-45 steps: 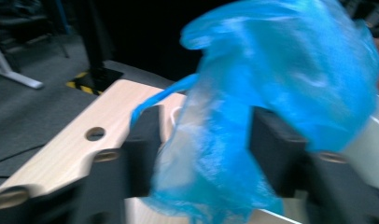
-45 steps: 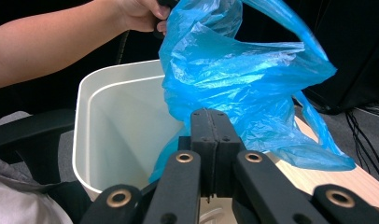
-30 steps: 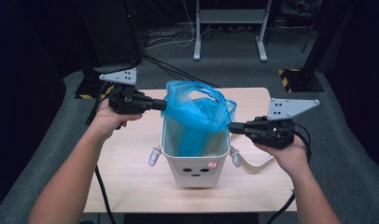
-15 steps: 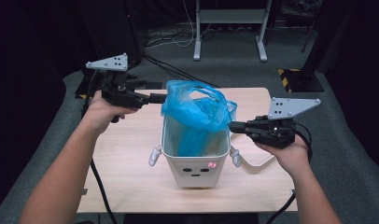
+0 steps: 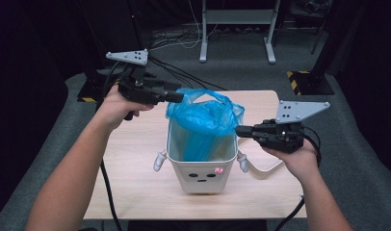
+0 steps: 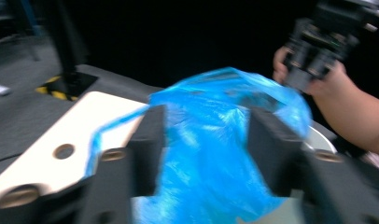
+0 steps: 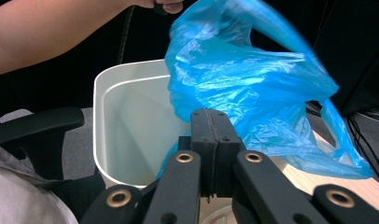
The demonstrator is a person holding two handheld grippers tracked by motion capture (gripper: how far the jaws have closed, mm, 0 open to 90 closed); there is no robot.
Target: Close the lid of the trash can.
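2 grippers flank blue bag (image 5: 203, 118) in white bin (image 5: 202, 166); table (image 5: 136, 159) bare.

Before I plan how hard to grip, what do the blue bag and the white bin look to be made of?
Blue bag: thin plastic film, glossy and translucent; it crinkles and light shows through. White bin: probably rigid moulded plastic, smooth and slightly shiny, with rounded corners.

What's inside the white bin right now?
The blue plastic bag hangs down into the white bin, its top bunched above the rim. In the right gripper view a bare stretch of inner wall shows beside it. The bin's bottom is covered by the bag.
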